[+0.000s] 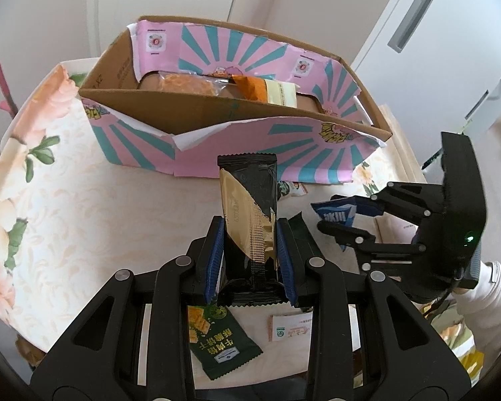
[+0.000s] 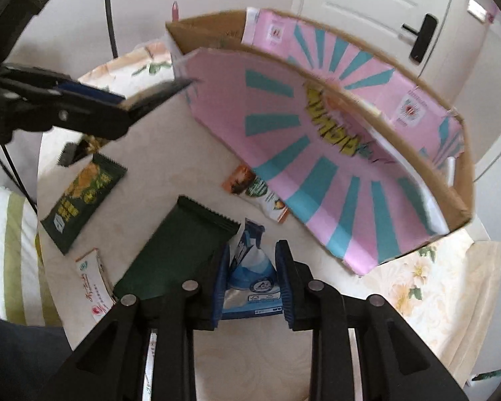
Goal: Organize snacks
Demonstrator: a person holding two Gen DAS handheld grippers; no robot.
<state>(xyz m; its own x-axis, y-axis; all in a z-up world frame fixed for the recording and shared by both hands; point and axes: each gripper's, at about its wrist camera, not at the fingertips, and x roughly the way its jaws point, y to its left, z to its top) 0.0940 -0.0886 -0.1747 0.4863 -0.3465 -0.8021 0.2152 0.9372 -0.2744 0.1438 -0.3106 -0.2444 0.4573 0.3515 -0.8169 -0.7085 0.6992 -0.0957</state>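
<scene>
Roughly midway, I would judge: the pink-and-teal cardboard box (image 1: 237, 153), filling the upper centre of the left wrist view, already holds at least three snacks, namely a clear packet of orange crackers (image 1: 187, 83), an orange wrapper (image 1: 250, 88) and a cream one (image 1: 282, 95), while several lie loose on the floral tablecloth (image 1: 66, 200) outside it. The left gripper (image 1: 250, 247) is closed narrow on a black-and-gold bar (image 1: 250, 214), held upright at the centre of that frame just before the box's near wall, so it looks ready to go in. The right gripper (image 2: 250, 280) is pinched on a blue-and-white packet (image 2: 250, 274) at the lower centre of the right wrist view, low over the table, beside a plain dark green bar (image 2: 180, 244). Left to sort, as far as can be seen: that bar, a dark green cracker packet (image 2: 83, 197) at the middle left of the right view, a white-and-red sachet (image 2: 93, 287) at the lower left, and an orange-and-white packet (image 2: 257, 193) lying against the box's front wall. As for writing, the green cracker packet carries yellow Chinese characters, seen upside down in the left view and only partly legible; the box bears yellow cartoon lettering and small round red emblems, all too distorted to read; the blue packet's white lettering is blurred.
</scene>
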